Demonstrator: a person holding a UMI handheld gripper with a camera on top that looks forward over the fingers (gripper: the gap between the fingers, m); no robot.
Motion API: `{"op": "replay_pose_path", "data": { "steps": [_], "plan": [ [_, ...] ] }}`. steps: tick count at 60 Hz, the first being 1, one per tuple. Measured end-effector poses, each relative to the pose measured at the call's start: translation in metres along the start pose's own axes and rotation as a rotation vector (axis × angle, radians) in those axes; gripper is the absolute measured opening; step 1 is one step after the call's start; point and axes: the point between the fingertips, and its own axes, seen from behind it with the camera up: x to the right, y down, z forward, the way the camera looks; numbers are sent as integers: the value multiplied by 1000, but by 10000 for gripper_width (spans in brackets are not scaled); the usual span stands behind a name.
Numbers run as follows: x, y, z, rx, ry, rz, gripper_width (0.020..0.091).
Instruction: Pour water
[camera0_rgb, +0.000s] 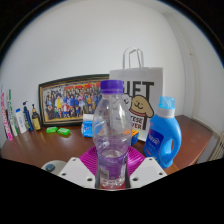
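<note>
Between the gripper's (112, 168) magenta pads, a clear plastic water bottle with a purple cap (112, 130) stands upright, clamped from both sides. Right of the bottle sits a blue detergent jug (164, 135); behind it, a white paper bag (137, 88) and a framed group photo (70, 99).

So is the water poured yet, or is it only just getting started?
Only starting, by the look of it. Done: the gripper has closed its pink pads on the clear water bottle. In hand: the bottle is upright, its purple cap still on, water low inside. Left: tipping and pouring. No cup shows clearly; a blue detergent bottle and a white paper bag stand beyond.
</note>
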Motion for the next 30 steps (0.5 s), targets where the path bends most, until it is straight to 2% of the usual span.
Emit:
{"op": "replay_pose_path", "data": {
  "steps": [10, 12, 16, 21, 26, 28, 30],
  "plan": [
    [9, 40, 8, -33, 10, -29, 349],
    [8, 36, 7, 5, 8, -31, 344],
    [9, 40, 5, 17, 9, -22, 381],
    [8, 40, 1, 30, 11, -21, 461],
    [8, 46, 2, -15, 10, -7, 532],
    [7, 51, 1, -51, 5, 10, 601],
    [7, 55, 1, -80, 8, 30, 706]
  ]
}}
